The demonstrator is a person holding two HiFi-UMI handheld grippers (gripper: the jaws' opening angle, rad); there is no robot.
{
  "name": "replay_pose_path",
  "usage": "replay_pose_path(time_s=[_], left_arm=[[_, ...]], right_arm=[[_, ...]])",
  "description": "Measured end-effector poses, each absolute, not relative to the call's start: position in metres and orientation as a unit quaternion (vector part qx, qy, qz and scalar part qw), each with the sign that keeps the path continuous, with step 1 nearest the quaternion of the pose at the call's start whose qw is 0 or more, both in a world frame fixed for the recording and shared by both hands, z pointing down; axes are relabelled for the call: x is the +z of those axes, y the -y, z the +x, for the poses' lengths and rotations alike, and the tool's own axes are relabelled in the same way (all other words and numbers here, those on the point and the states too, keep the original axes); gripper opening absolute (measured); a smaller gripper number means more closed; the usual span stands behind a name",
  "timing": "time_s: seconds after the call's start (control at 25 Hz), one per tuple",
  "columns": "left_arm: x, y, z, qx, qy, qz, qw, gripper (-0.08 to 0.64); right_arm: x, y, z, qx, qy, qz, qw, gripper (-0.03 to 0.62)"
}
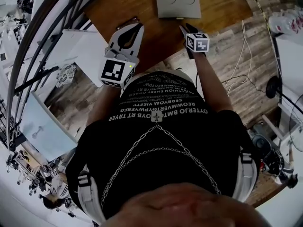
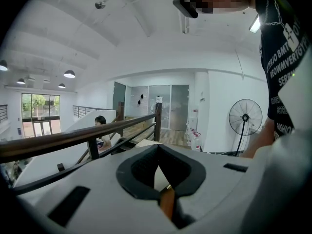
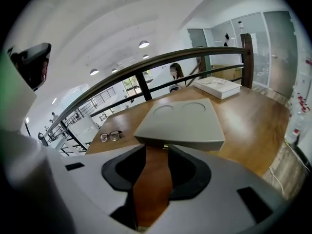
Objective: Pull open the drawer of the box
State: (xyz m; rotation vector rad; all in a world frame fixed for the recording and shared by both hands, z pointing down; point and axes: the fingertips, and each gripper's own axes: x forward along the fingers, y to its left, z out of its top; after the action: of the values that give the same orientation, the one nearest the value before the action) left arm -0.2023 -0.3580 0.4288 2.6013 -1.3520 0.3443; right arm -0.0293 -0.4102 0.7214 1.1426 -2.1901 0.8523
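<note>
A black T-shirt (image 1: 161, 141) carries rows of white lettering and thin chain lines (pale grey straps (image 1: 246, 173) sit at both shoulders). The left gripper (image 1: 134, 26) and right gripper (image 1: 183, 28) have pale grey shells, black-lined jaws and a black-and-white marker cube (image 1: 197, 42) each.

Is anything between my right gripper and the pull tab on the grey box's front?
Nothing visible does. Only bare table lies between the open right gripper and the small tab on the grey box's near face. The glasses sit well off to the left, out of the line.
</note>
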Motion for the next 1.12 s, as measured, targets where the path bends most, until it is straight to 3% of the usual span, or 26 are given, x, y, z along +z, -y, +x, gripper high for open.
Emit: replay_pose_path(time_s=[0.72,1.12], left_arm=[[0.451,0.362,-0.219,0.144,0.445,0.877,0.112,0.006],[0.45,0.353,-0.218,0.148,0.441,0.878,0.109,0.006]], right_arm=[[0.787,0.442,-0.043,0.354,0.764,0.446,0.304,0.23],[0.803,0.451,-0.044,0.36,0.748,0.462,0.313,0.219]])
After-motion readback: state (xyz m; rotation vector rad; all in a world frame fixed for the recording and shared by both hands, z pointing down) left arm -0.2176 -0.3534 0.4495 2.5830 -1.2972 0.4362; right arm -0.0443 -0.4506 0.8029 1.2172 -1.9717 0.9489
